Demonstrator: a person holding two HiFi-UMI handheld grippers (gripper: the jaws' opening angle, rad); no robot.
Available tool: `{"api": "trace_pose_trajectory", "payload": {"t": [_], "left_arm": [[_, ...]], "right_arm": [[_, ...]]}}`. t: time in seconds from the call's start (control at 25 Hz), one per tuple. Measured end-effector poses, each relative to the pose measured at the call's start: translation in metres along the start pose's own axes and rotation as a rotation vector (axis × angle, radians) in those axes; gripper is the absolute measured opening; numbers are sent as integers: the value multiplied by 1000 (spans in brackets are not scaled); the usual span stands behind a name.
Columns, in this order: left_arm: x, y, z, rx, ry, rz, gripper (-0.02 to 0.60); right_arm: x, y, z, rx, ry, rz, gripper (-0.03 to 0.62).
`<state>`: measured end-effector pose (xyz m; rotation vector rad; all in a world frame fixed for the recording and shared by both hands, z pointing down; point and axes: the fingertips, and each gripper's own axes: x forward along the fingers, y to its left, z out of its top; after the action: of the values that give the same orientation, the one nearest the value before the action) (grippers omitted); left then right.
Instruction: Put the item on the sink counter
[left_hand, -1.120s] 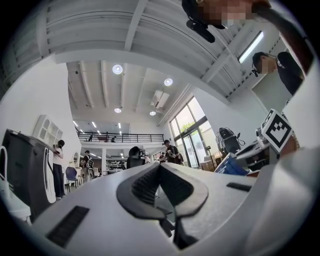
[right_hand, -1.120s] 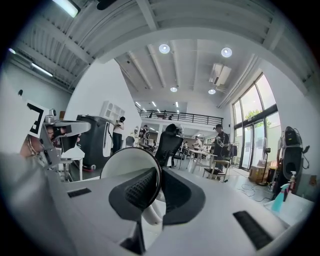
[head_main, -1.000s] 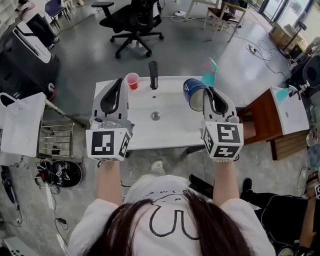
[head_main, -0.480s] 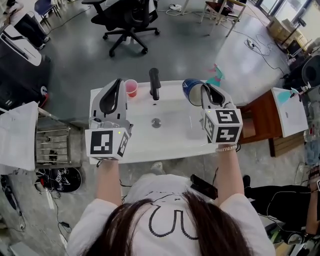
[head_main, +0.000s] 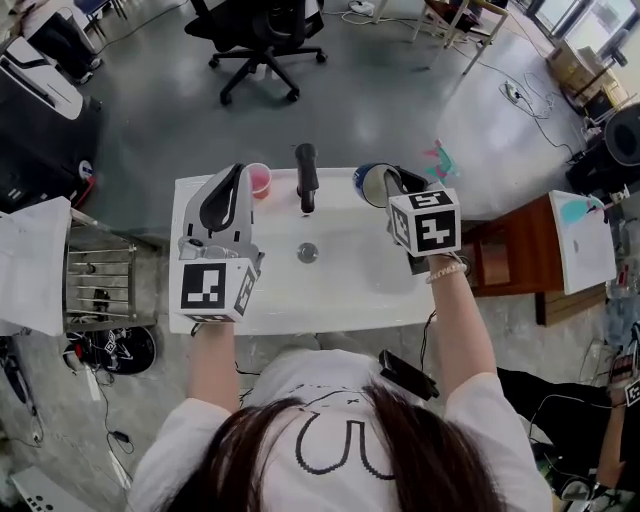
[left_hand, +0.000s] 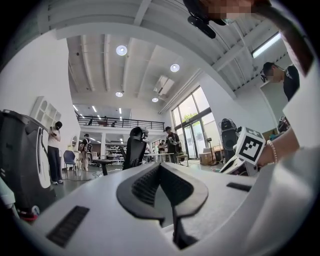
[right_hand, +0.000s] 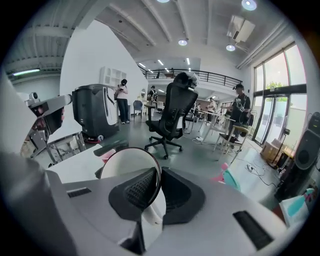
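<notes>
One blue mug (head_main: 366, 181) is held tilted above the sink counter's (head_main: 330, 312) back right corner, pinched at the rim by the right gripper (head_main: 388, 182), one jaw inside so it won't slip before set-down, while the left gripper (head_main: 236, 175) hovers clenched, empty.

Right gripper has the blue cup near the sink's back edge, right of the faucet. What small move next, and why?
Probably lower the blue cup straight down: the right gripper pinches its rim, tilted, seemingly above the sink counter and not yet resting on it.
</notes>
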<state>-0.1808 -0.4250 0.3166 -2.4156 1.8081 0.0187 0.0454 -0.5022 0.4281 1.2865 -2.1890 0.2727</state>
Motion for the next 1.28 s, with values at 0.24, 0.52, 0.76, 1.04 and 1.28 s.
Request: {"api": "trace_pose_trajectory", "payload": {"t": [0.24, 0.52, 0.76, 1.04, 1.28], "left_arm": [[16, 7, -9, 3, 22, 46, 9], [34, 5, -21, 10, 49, 67, 9], [42, 7, -34, 6, 83, 85, 9], [49, 8, -42, 9, 101, 87, 9], [51, 13, -45, 7, 112, 93, 9]], "right_arm": [[50, -4, -25, -12, 125, 69, 52], [97, -10, -49, -22, 255, 136, 52], [124, -11, -65, -26, 329, 180, 53], [145, -15, -80, -12, 407, 206, 54], [153, -15, -79, 0, 453, 222, 54]]}}
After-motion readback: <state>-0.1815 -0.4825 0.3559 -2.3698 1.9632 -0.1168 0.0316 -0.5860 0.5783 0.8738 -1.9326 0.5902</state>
